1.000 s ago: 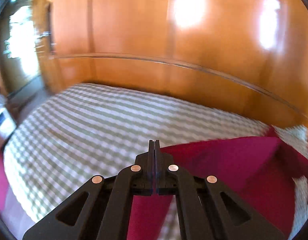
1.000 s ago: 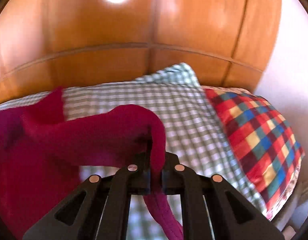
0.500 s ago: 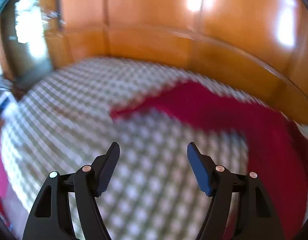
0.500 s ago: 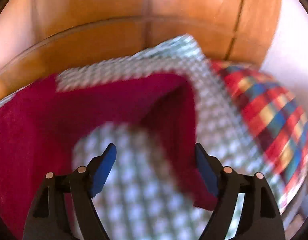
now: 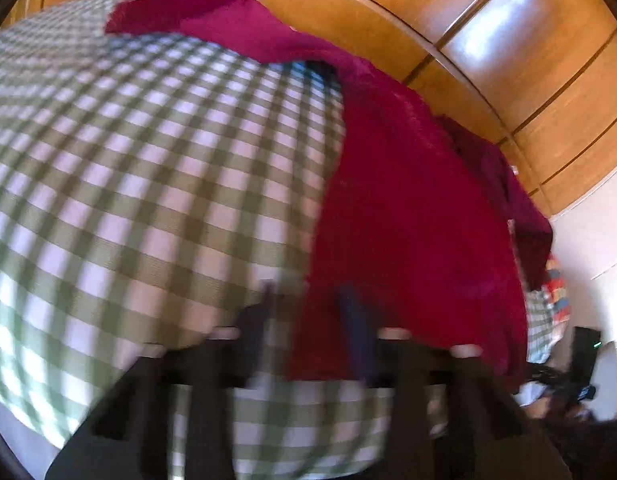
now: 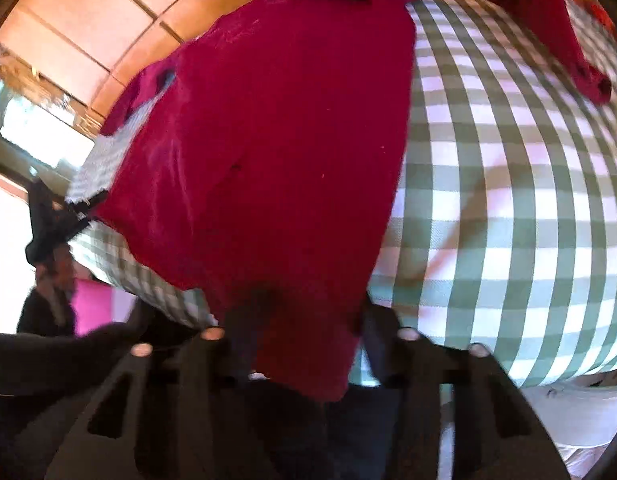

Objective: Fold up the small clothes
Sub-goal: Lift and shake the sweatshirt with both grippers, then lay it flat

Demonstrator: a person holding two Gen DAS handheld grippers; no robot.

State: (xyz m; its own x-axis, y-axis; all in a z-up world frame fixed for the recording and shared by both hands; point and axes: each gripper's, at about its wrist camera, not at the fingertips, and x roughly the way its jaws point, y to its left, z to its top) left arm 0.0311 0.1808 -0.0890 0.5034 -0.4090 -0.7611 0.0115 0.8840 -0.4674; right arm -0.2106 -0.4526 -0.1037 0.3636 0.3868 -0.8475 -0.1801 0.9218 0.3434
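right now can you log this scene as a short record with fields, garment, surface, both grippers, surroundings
garment: dark red long-sleeved top, spread on the bed, sleeves stretched outward
surface: green and white checked bedsheet
left gripper: jaws have just been closing, near hem corner of the top between them
right gripper: jaws have just been closing, the hem's other corner between them
grip: blurred, cannot tell if the pads press the cloth
surroundings: wooden wardrobe panels behind the bed

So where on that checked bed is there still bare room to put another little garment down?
Bare checked bedspread lies open beside the red garment in the left wrist view, and again beyond its other edge in the right wrist view. It is crowded where the garment spreads toward the wooden wall and at its near hem.
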